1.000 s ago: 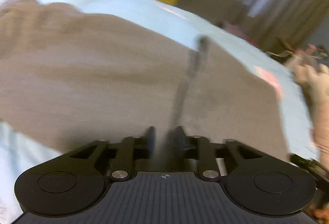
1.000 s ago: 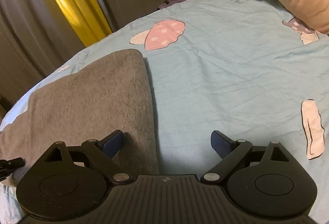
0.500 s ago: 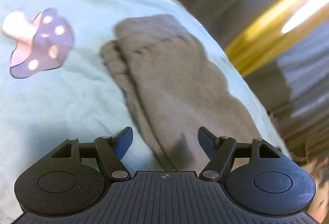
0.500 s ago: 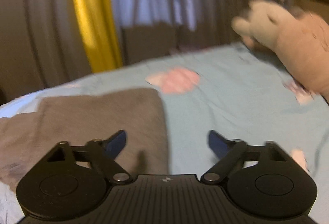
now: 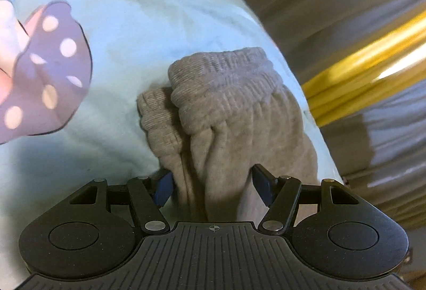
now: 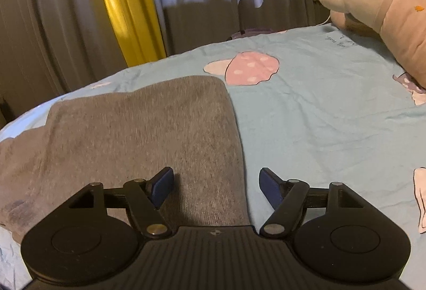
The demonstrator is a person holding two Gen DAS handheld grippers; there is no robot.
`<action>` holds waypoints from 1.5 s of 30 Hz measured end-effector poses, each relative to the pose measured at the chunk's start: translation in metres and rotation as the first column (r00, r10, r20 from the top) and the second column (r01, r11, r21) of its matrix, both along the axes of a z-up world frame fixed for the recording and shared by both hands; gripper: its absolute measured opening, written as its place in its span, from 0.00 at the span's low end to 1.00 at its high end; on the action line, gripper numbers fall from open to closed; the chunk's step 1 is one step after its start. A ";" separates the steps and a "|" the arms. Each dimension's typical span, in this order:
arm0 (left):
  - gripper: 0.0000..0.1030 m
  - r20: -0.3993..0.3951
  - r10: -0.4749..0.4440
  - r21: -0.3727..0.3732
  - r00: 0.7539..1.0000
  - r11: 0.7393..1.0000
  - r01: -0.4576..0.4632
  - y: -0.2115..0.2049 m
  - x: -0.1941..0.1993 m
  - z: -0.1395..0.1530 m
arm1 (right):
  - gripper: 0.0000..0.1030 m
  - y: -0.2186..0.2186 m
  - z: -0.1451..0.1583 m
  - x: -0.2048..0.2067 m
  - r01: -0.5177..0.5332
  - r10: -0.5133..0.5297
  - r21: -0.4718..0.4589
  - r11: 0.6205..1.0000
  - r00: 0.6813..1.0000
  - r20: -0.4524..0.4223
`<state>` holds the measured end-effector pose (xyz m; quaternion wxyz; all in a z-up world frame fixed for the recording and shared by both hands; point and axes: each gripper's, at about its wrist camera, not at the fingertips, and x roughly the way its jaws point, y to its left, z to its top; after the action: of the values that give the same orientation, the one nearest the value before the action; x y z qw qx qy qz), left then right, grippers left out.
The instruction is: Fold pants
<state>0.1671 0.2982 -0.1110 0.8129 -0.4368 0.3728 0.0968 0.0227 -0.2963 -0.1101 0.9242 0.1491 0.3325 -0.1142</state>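
My L gripper (image 5: 213, 185) has jaws apart after closing a bit, gray pants (image 5: 229, 114) bunched btwn fingers, waistband ahead. R gripper (image 6: 216, 187) jaws apart, straddling pants' (image 6: 138, 130) folded edge on blue sheet (image 6: 319, 117). Plush toy (image 6: 386, 13) far ahead-right, curtains (image 6: 127, 2) beyond. No containers.

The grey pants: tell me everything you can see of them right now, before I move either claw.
The grey pants are soft ribbed knit, already folded into a flat stack on the light blue bedsheet. Their gathered elastic waistband lies on top at the far end in the left wrist view, with another layer's edge showing beside it. In the right wrist view they lie smooth, one long edge straight. Both the left claw and right claw are open over them; no pad presses the cloth.
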 end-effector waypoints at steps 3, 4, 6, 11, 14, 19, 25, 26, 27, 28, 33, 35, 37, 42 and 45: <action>0.46 -0.003 0.030 -0.026 1.000 0.999 -0.030 0.006 0.004 -0.005 | 0.71 0.003 -0.002 0.003 -0.005 0.005 -0.007 1.000 1.000 -0.016; 0.39 -0.007 0.027 -0.004 1.000 1.000 -0.027 0.005 0.003 -0.001 | 0.71 0.003 -0.003 0.004 -0.005 0.005 -0.005 1.000 1.000 -0.021; 0.30 0.005 0.003 0.042 1.000 0.999 -0.003 0.001 0.002 0.004 | 0.73 0.002 -0.003 0.003 -0.002 0.002 -0.002 1.000 1.000 -0.018; 0.22 0.082 -0.070 0.178 0.994 0.982 0.054 -0.015 -0.007 0.032 | 0.74 0.000 -0.003 0.003 0.004 -0.003 0.011 1.000 1.000 -0.010; 0.21 0.126 -0.092 0.235 0.988 0.970 0.061 -0.029 -0.010 0.053 | 0.74 0.000 -0.002 0.002 -0.001 0.001 0.008 1.000 1.000 -0.006; 0.19 0.198 -0.217 0.409 0.956 0.904 0.120 -0.073 -0.017 0.102 | 0.74 -0.002 0.000 0.000 0.003 -0.003 0.018 1.000 1.000 0.008; 0.19 0.272 -0.449 0.595 0.851 0.773 0.217 -0.151 -0.037 0.154 | 0.74 -0.009 0.002 -0.005 0.017 -0.019 0.059 0.998 0.999 0.033; 0.19 0.278 -0.495 0.622 0.823 0.746 0.238 -0.167 -0.041 0.161 | 0.74 -0.010 0.002 -0.005 0.020 -0.022 0.068 0.997 0.999 0.037; 0.19 0.281 -0.541 0.648 0.793 0.716 0.259 -0.184 -0.045 0.166 | 0.74 -0.012 0.002 -0.006 0.024 -0.027 0.077 0.997 0.999 0.040; 0.19 0.278 -0.587 0.675 0.760 0.683 0.280 -0.203 -0.049 0.171 | 0.74 -0.013 0.002 -0.007 0.025 -0.029 0.084 0.996 0.999 0.043; 0.19 0.225 -0.782 0.743 0.582 0.524 0.417 -0.305 -0.071 0.168 | 0.74 -0.018 0.004 -0.011 0.028 -0.036 0.121 0.992 0.997 0.065; 0.20 0.171 -0.838 0.750 0.518 0.452 0.483 -0.345 -0.079 0.152 | 0.74 -0.020 0.005 -0.014 0.029 -0.040 0.139 0.990 0.996 0.076; 0.29 0.098 -0.874 0.725 0.475 0.390 0.568 -0.380 -0.083 0.129 | 0.74 -0.024 0.007 -0.017 0.030 -0.044 0.154 0.988 0.995 0.088; 0.61 -0.104 -0.894 0.596 0.436 0.295 0.747 -0.413 -0.091 0.068 | 0.74 -0.033 0.008 -0.022 0.040 -0.061 0.201 0.979 0.993 0.104; 0.75 -0.083 -0.846 0.569 0.528 0.395 0.722 -0.376 -0.098 0.066 | 0.74 -0.038 0.008 -0.025 0.026 -0.057 0.241 0.970 0.991 0.123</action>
<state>0.0692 -0.0781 -0.0453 0.8824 0.0322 0.3984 -0.2483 -0.0023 -0.3339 -0.1019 0.9166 0.2732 0.2800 -0.0828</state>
